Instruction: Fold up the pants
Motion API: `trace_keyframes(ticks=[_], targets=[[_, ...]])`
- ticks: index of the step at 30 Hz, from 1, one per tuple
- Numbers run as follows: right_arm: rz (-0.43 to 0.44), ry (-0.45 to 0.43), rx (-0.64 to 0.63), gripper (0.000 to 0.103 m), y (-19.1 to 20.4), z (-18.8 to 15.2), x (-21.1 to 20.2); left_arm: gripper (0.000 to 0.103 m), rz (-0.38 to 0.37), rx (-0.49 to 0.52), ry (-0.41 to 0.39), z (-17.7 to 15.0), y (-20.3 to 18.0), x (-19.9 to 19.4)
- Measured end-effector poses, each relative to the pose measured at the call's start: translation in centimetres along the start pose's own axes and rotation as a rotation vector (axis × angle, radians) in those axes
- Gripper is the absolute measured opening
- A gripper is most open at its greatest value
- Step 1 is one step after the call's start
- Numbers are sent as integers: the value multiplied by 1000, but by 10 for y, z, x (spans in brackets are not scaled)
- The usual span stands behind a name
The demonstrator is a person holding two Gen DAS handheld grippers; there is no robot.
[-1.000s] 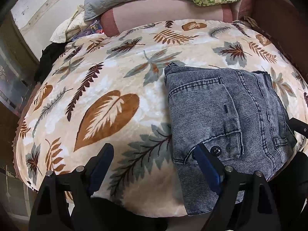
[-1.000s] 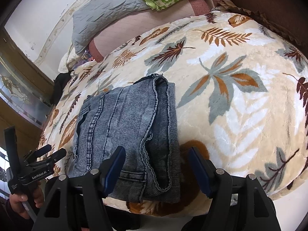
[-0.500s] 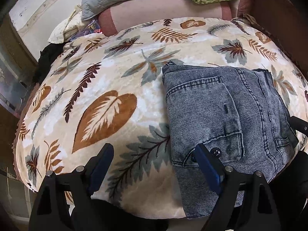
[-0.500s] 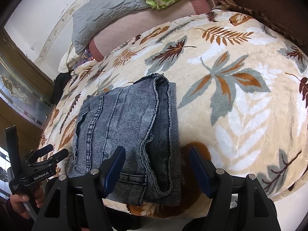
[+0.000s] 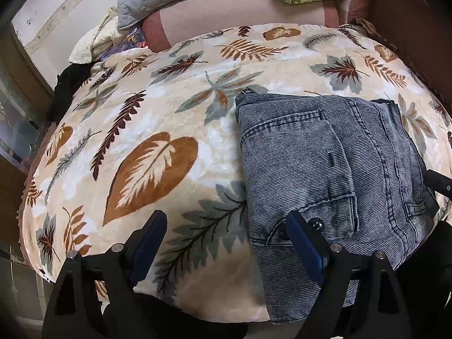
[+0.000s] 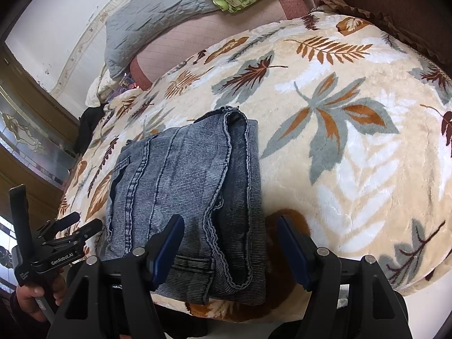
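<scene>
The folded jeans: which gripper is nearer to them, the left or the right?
Right. The right gripper hangs open over the near end of the folded jeans. The left gripper is open beside their left edge, mostly over the leaf blanket.

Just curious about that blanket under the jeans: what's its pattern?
The blanket is cream with brown and grey-green leaves, clearest in the right wrist view.

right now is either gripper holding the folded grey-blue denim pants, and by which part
Neither. The left gripper and right gripper both stand open above the folded grey-blue denim pants, pads apart from the cloth.
</scene>
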State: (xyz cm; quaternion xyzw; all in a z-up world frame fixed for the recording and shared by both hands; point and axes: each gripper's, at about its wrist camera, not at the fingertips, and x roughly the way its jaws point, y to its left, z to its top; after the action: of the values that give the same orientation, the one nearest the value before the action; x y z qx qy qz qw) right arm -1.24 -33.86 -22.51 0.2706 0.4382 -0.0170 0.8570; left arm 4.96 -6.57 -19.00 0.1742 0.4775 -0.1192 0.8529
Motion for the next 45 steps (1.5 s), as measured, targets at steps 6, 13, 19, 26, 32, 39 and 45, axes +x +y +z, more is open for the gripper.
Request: trace_keyframes(ticks=[6,13,19,26,32,39,45], targets=[[1,1,0,72,0,0,0,86,0,0,0,0,0,0],[1,1,1,72,0,0,0,86,-4,-3,6,0,0,1],[-7,-9,23,72,-11,4,-3,86,-25,-19,13,-1,8,6],[24,-9,71,72,-23,11,4,86,-55,-18,-4,6,23,13],[109,10,76,72,-17,20,22,86,-148,-14,0,7,25,17],[120,21,67,73,-14,20,34,86,-251,-8,24,10,10,27],[117,5,98,73,-16,26,24,86,-307,-44,31,14,7,31]])
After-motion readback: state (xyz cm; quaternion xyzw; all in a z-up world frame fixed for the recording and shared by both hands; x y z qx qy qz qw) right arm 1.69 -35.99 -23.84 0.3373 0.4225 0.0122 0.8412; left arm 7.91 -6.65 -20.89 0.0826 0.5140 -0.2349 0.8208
